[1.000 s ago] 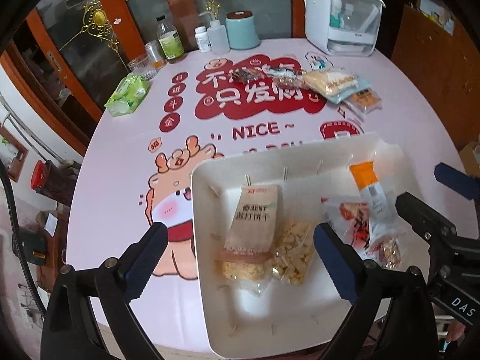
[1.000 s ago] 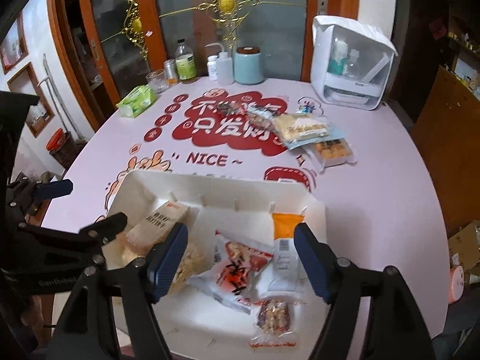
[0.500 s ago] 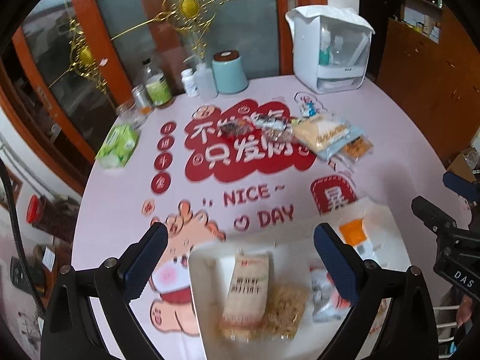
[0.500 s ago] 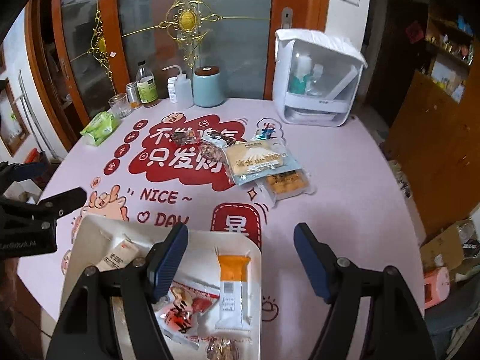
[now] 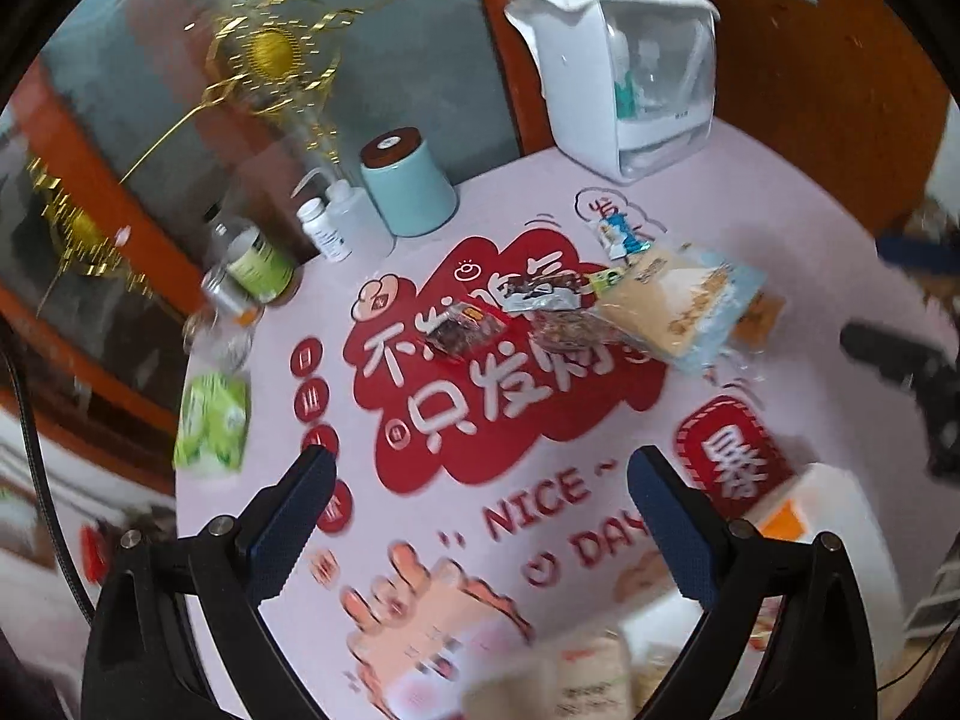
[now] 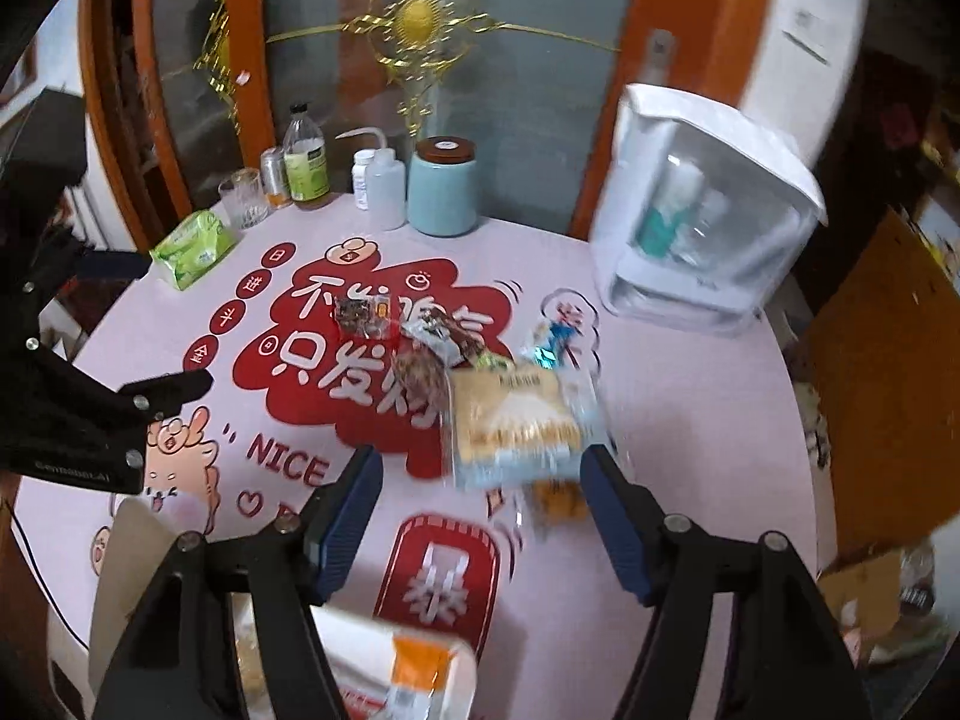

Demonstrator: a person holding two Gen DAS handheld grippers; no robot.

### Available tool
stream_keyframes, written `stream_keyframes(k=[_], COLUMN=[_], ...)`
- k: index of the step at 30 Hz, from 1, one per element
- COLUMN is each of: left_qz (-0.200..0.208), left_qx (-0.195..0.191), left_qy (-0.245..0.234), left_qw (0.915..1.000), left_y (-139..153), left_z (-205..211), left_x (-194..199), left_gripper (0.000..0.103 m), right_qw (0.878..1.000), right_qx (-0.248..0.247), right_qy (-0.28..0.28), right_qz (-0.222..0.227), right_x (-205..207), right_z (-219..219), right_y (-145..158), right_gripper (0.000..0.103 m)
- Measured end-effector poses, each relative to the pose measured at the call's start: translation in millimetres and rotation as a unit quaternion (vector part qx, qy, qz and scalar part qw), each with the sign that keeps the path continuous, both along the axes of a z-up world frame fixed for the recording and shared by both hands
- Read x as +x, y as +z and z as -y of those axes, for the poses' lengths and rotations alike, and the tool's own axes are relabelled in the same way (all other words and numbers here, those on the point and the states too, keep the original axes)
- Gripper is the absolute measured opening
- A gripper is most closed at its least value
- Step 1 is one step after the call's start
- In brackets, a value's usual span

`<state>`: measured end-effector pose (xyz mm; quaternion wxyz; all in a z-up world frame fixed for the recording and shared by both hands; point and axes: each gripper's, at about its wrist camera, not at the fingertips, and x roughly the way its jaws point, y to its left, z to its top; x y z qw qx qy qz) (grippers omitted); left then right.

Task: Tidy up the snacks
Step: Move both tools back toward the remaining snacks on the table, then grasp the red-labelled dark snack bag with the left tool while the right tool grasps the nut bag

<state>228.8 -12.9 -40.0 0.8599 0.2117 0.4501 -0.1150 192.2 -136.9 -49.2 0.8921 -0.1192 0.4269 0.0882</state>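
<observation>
1. While both views blur, the round pink bench (image 6: 690, 420) carries loose snacks at centre.
2. White tray (image 6: 360, 630) near edge, orange-topped packet (image 6: 417, 669) inside.
3. Cracker bag (image 6: 516, 420), probably biscuits, lies ahead of right tongs (image 6: 480, 516): closing, nothing between.
4. Left tongs (image 5: 480, 516): released, empty.

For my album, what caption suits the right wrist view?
Open right gripper, jaws closing, nears a pale-blue cracker packet on the pink printed table.
</observation>
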Motion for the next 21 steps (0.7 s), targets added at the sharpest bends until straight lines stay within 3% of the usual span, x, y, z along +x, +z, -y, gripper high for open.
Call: stream_keyframes(k=[4,8,10,16,21], left_qz=[-0.016,-0.041,-0.046,-0.084,-0.112], left_qx=[0.029,0.058,0.071,0.063,0.081], left_qy=[-0.036,-0.060,-0.057,-0.045,-0.060], left_qw=[0.9988,0.9956,0.9948,0.9934,0.9886], left_y=[-16.1,-41.1,-54.0,-99.3,-132.3], left_z=[-1.7,-1.6,-4.1,-17.0,-20.0], left_x=[51.0,100.1,122.6,177.4,197.8], left_gripper=[0.097,0.097,0.097,0.097,0.097], right_qw=[0.999,0.997,0.995,0.982,0.976], right_qx=[-0.032,-0.039,-0.030,0.009,-0.040], right_qy=[0.038,0.063,0.067,0.092,0.093], right_qz=[-0.003,-0.034,-0.062,-0.162,-0.195], right_x=[55.8,110.1,133.6,171.3,183.4], right_z=[-26.2,-46.2,-53.5,-68.0,-80.5], right_y=[-4.6,-28.2,-49.3,-121.8,-175.5], right_gripper=[0.069,0.069,0.068,0.059,0.057])
